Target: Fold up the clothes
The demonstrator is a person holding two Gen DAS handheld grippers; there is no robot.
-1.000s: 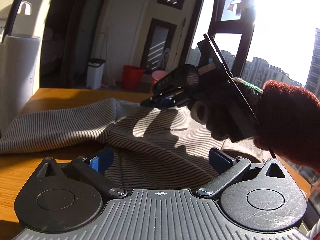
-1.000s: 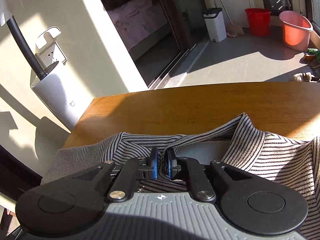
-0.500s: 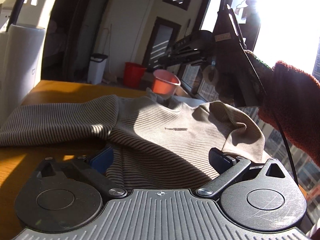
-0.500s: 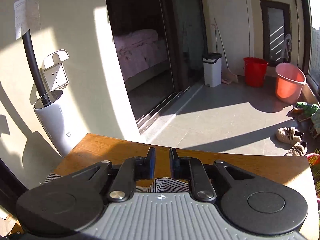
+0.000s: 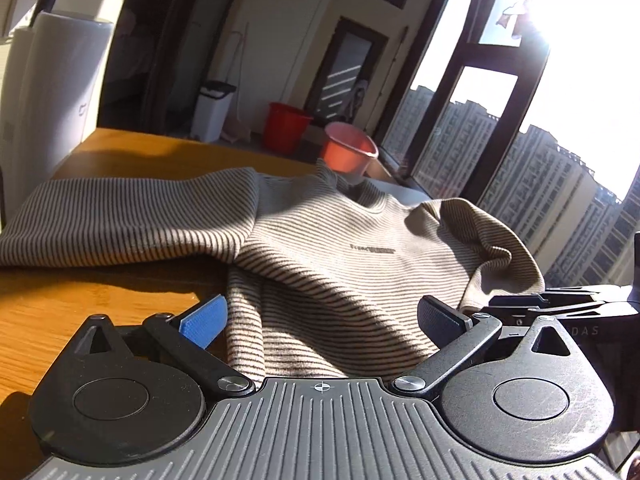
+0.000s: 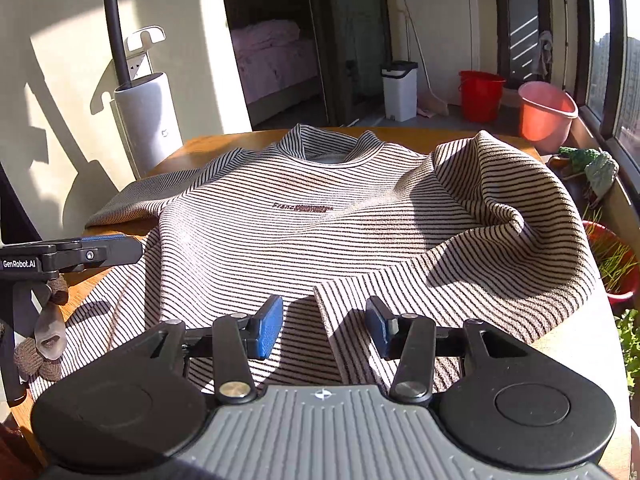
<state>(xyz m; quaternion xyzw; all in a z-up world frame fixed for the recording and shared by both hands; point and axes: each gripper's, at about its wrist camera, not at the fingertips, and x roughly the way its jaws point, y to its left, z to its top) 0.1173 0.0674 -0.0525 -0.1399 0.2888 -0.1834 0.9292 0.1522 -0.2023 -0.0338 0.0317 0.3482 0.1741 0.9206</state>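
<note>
With our left gripper [image 5: 322,316] wide open over the striped shirt's [image 6: 320,224] hem on the desk [image 5: 100,292], our right gripper [image 6: 324,326] has let the collar go, pulled back to the hem, jaws opening, nothing between them, ready for folding.

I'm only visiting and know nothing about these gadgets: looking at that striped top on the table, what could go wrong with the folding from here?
1. The right sleeve is bunched and draped toward the table edge; a fold now might trap creases or let it slide off.
2. The right gripper has its jaws opening over the striped sweater hem; it may pinch one layer only.
3. The left gripper hangs wide open, so the cloth could drag.
</note>
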